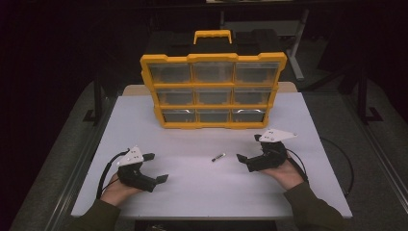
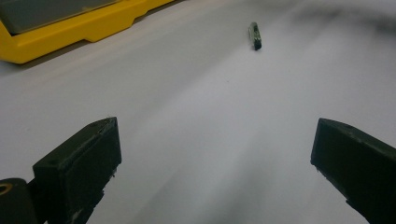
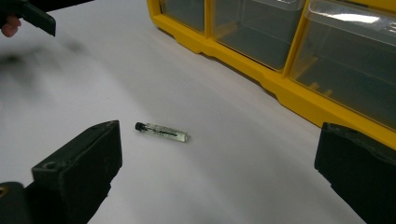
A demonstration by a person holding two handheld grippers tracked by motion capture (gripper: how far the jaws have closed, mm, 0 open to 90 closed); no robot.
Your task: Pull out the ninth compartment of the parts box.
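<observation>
Clear glass, by the look of it: the small vial [image 3: 162,132] lying on its side on the white table [image 1: 192,192] has a black cap at 1 end and something dark inside. It rests in front of the yellow drawer organiser [image 1: 213,91], well clear of it, between the 2 grippers and nearer the right one. In the left gripper view it shows far off as a thin dark sliver [image 2: 255,35].

My judgement is that it will be very light, stiff and smooth, so it may roll or skid away if nudged from 1 side, and a hard squeeze could crack it. The safest hold looks to be across the middle of the barrel, with both jaws closing on the round sides at once, low to the table.

The right gripper [image 1: 250,153] stands wide open, holding nothing, its jaws pointing toward the vial but apart from it; in its own view the vial lies ahead, closer to the left jaw. The left gripper [image 1: 155,167] is also spread wide and empty, hovering over bare table, well apart from the vial. Each is gripped by a hand coming in from the near edge
</observation>
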